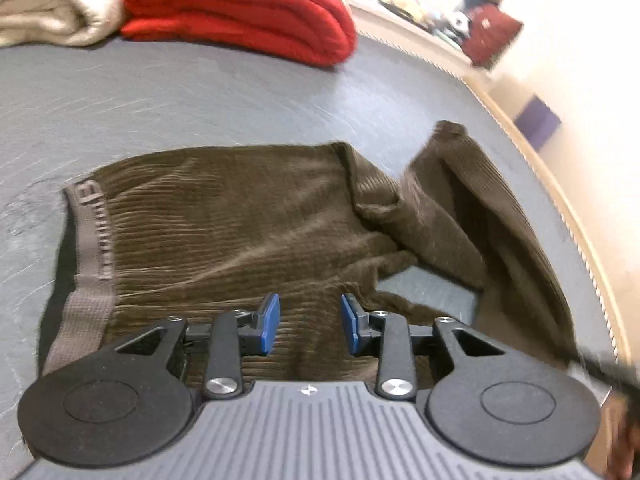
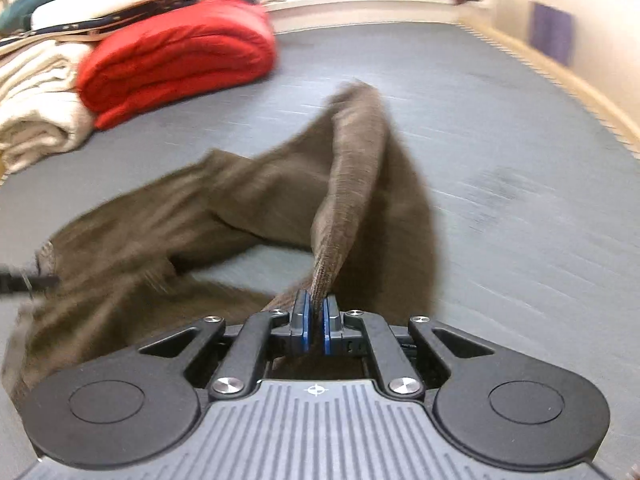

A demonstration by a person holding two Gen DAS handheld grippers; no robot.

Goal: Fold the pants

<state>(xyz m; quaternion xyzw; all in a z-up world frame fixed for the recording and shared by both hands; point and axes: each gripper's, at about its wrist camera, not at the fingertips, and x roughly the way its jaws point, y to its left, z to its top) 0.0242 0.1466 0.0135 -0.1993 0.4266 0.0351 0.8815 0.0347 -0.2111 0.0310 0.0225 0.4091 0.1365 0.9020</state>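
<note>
Clenched on a lifted leg end, the right gripper (image 2: 316,322) raises brown pants (image 1: 240,220) off the grey surface (image 1: 200,92), likely to fold them. Left gripper (image 1: 307,322) hovers released above the waist end.

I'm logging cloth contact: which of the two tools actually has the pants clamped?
The right tool: its blue pads are closed on a raised fold of the brown pants. The left tool is open above them.
</note>
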